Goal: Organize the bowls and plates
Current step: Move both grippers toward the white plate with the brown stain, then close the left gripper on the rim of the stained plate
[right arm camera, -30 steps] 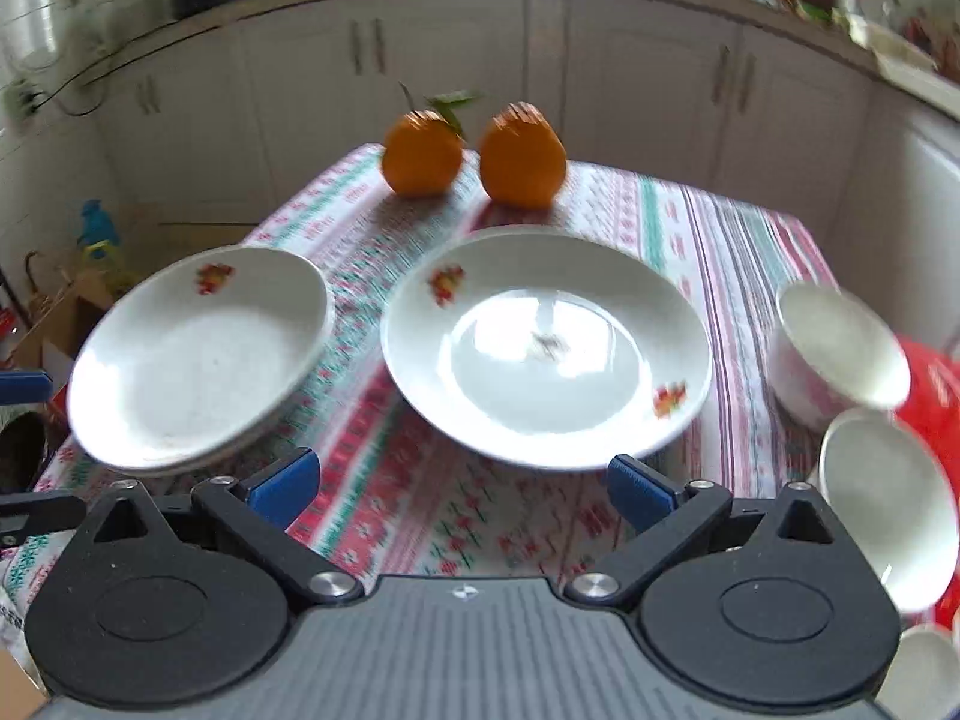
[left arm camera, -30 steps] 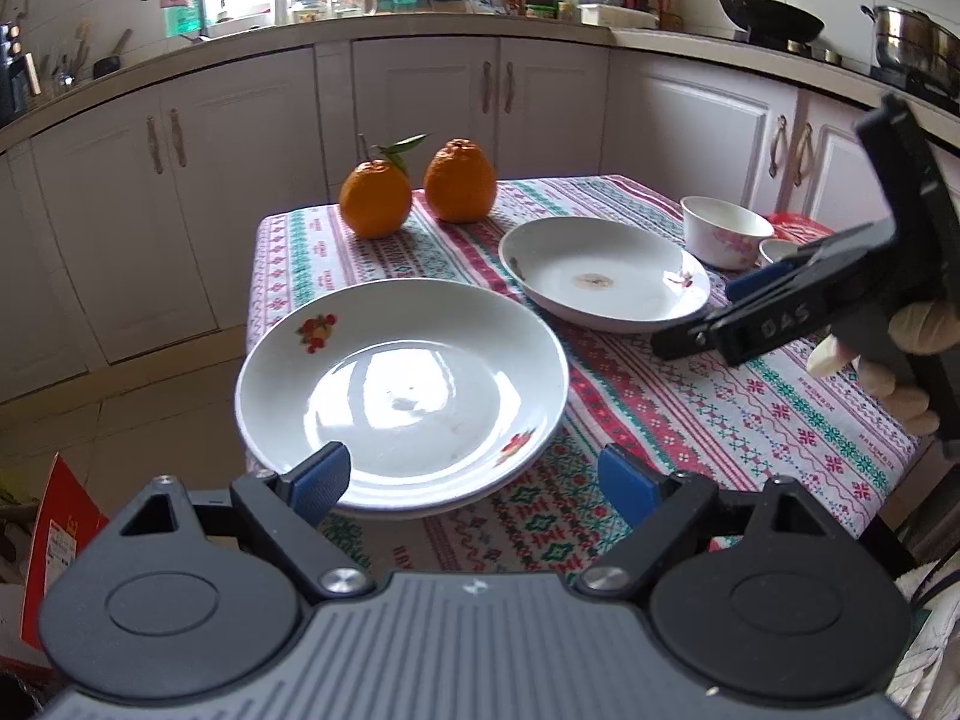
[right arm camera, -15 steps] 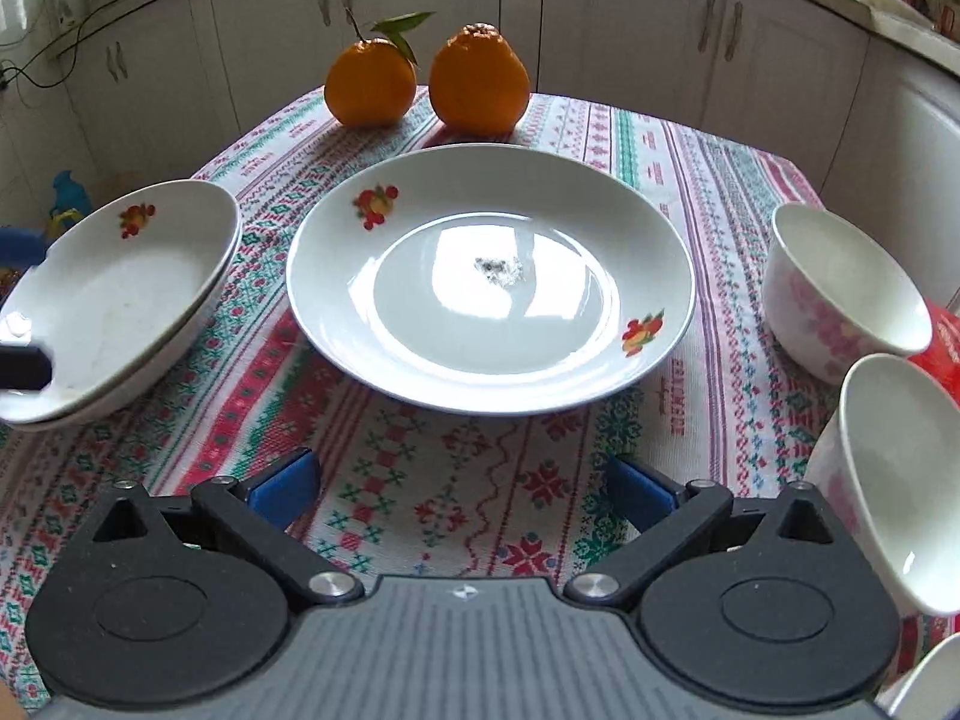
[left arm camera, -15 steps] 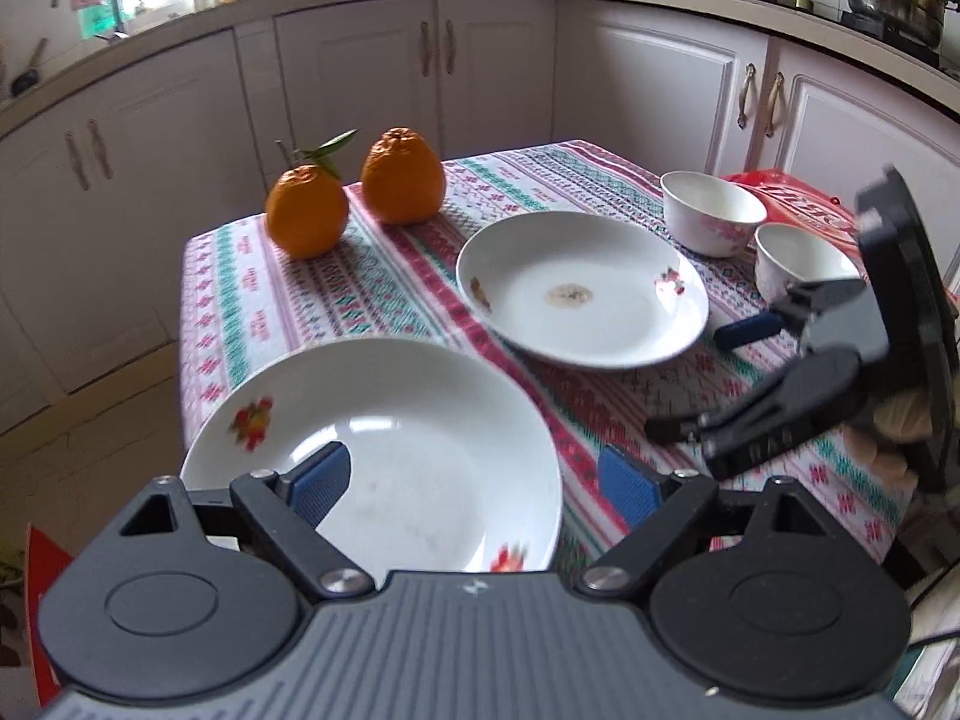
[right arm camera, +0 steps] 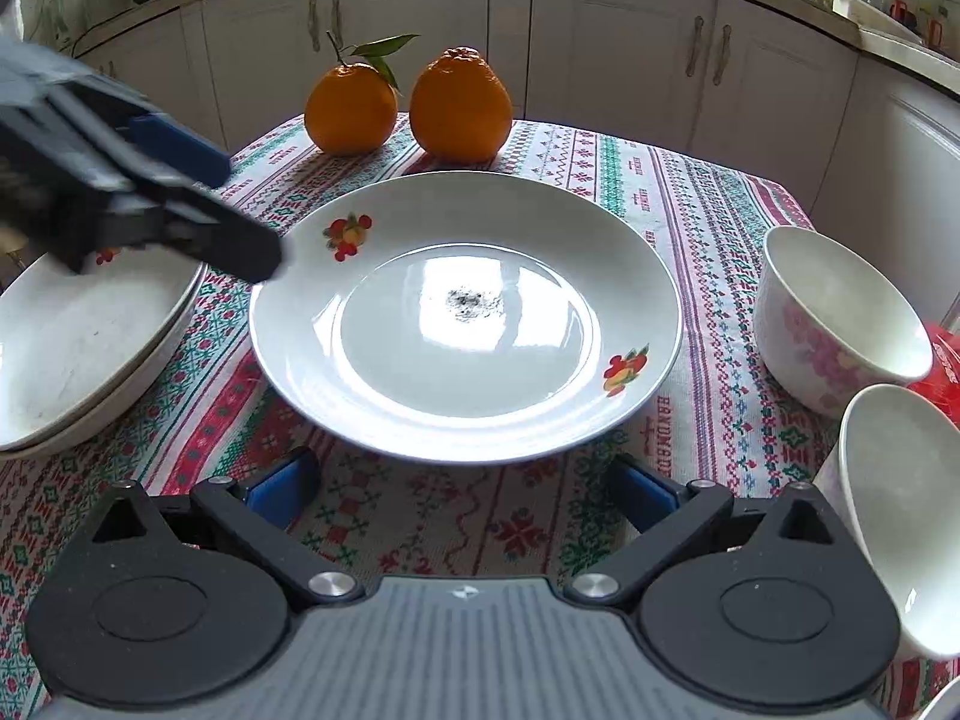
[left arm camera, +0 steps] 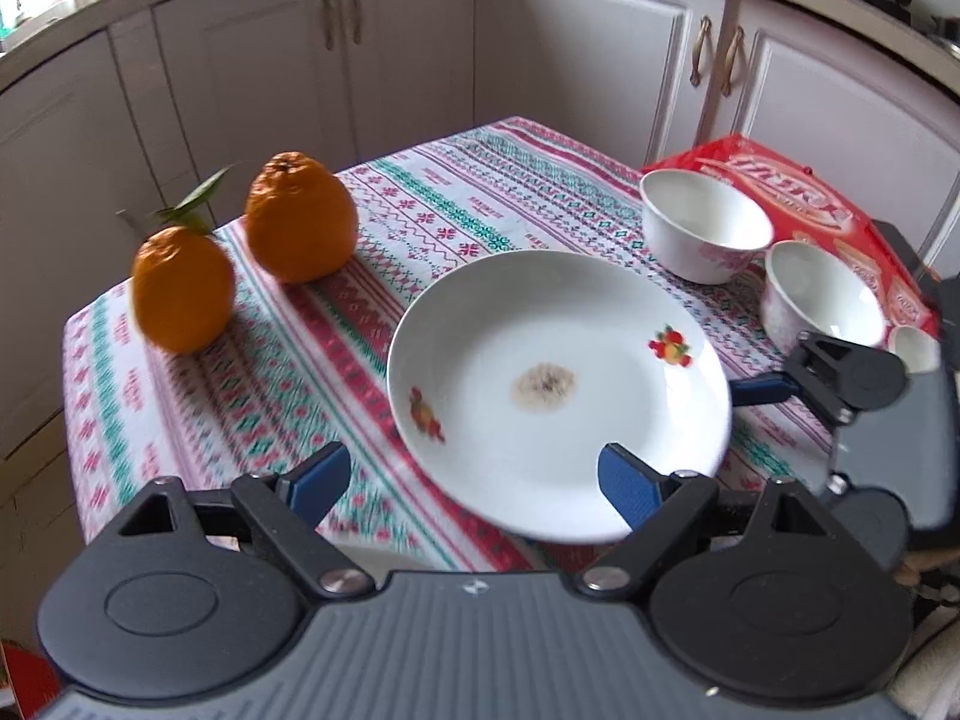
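A white plate with fruit prints and a small dirty spot lies in the middle of the patterned tablecloth; it also shows in the left wrist view. My right gripper is open, its jaws wide just short of the plate's near rim. My left gripper is open and empty at the plate's left edge; it shows in the right wrist view above the stack. A stack of two white plates lies at the left. Two white bowls stand at the right.
Two oranges sit at the table's far edge. A red packet lies behind the bowls at the right. A third small bowl rim shows by the right gripper. White cabinets surround the table.
My left gripper has swung right, from over the plate stack toward the single plate. My right gripper has moved forward and lower, closer to that plate's near rim.
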`<state>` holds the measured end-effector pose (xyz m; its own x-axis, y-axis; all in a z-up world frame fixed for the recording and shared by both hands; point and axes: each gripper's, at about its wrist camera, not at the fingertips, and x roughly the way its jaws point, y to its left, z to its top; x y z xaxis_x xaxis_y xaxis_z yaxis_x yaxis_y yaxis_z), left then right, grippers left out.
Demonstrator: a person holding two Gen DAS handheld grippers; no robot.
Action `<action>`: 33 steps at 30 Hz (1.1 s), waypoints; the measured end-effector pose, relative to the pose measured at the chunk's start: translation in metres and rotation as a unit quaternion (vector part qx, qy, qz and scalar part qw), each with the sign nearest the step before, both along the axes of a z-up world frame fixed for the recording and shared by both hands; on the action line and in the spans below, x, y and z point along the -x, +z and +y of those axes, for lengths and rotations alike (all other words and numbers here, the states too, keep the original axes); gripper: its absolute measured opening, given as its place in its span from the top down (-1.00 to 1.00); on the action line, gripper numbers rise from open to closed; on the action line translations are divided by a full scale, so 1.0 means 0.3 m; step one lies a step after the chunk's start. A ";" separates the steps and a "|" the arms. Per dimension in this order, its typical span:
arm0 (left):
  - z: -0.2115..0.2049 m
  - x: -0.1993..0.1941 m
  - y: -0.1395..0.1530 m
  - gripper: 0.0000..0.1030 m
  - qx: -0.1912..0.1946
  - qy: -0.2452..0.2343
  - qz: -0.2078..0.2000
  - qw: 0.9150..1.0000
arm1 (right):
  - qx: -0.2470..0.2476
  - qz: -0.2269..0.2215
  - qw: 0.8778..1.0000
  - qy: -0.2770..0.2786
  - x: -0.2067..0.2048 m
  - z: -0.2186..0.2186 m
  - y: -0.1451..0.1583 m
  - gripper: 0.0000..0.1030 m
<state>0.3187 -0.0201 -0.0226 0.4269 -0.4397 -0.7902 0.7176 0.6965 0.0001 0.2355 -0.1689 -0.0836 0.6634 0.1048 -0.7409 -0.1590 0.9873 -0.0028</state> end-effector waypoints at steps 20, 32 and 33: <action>-0.181 -0.244 -0.102 -0.48 -0.044 -0.064 0.073 0.994 | 0.009 -0.005 1.000 0.020 -0.057 -0.030 0.001 -1.00; -0.246 -0.314 -0.116 -0.32 -0.073 -0.116 0.100 0.985 | 0.006 -0.008 1.000 0.026 -0.047 -0.030 0.000 -1.00; -0.252 -0.316 -0.118 -0.32 -0.078 -0.121 0.102 0.984 | 0.006 -0.008 1.000 0.027 -0.048 -0.029 0.001 -1.00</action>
